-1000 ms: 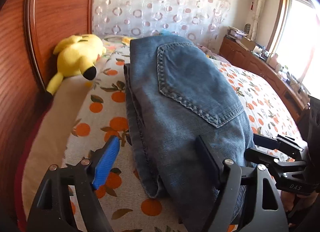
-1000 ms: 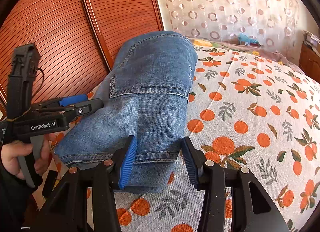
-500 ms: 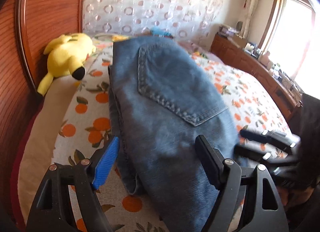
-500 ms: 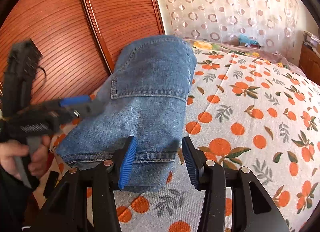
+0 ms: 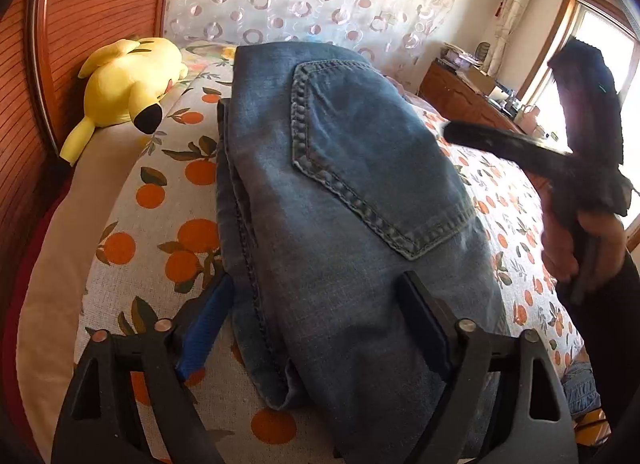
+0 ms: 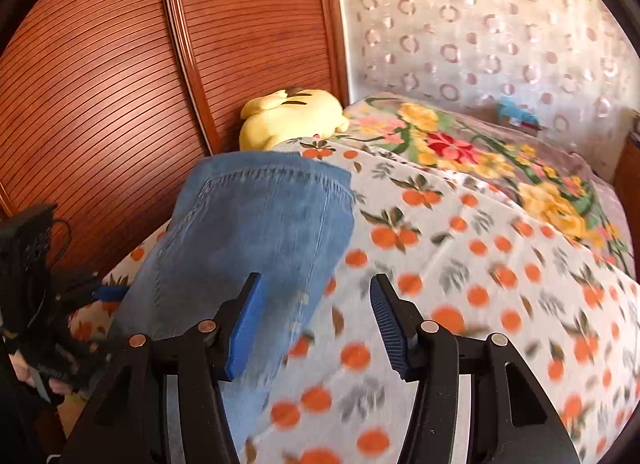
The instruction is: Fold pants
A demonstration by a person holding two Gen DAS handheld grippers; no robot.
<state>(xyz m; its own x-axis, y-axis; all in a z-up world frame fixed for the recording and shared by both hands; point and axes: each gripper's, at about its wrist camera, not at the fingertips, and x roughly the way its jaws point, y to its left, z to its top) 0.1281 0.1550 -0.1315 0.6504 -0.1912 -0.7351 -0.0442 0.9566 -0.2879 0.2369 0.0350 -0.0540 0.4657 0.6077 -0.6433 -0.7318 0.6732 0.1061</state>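
Note:
The blue jeans (image 5: 352,192) lie folded into a thick stack on the orange-print bed sheet (image 5: 168,200), back pocket up. My left gripper (image 5: 316,324) straddles the near end of the stack. Its jaws are opening and the pads stand clear of the denim. My right gripper (image 6: 316,324) hovers over the sheet just right of the jeans (image 6: 256,240). Its jaws are opening too, with nothing between them. In the left wrist view the right gripper (image 5: 480,136) is a blurred dark shape raised at the right, held by a hand (image 5: 584,240).
A yellow plush toy (image 5: 128,84) lies at the head of the bed against the slatted wooden panel (image 6: 120,104). A floral blanket (image 6: 460,148) covers the far part of the bed. A wooden dresser (image 5: 472,104) stands under the window at the right.
My right gripper has lifted off the jeans' near edge and drawn back to the right, now blurred. Both pairs of jaws have spread wider. The jeans stay in place.

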